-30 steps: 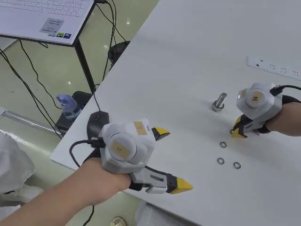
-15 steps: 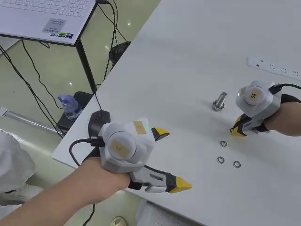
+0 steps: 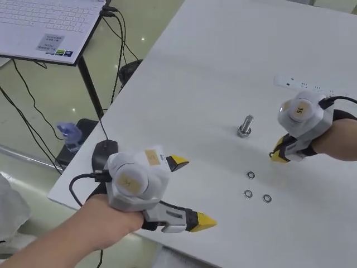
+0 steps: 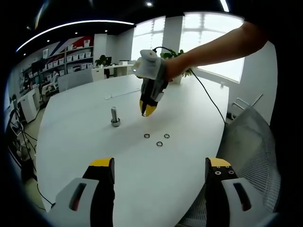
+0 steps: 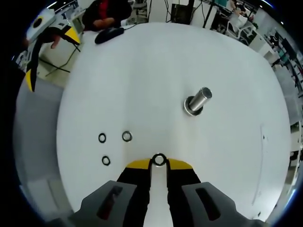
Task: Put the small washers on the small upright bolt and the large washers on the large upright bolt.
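White table [image 3: 223,67]; right fingers [image 5: 137,165] tight around a washer [image 5: 159,159], left fingers [image 4: 102,162] wide.

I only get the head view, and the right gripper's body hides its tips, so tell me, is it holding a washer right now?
Observer: Yes, the right gripper view shows the right gripper pinching one washer between its yellow tips.
Operator: Anything beside the table I should mind?
Observer: The left gripper view shows a grey mesh chair just past the table edge, at that view's right.
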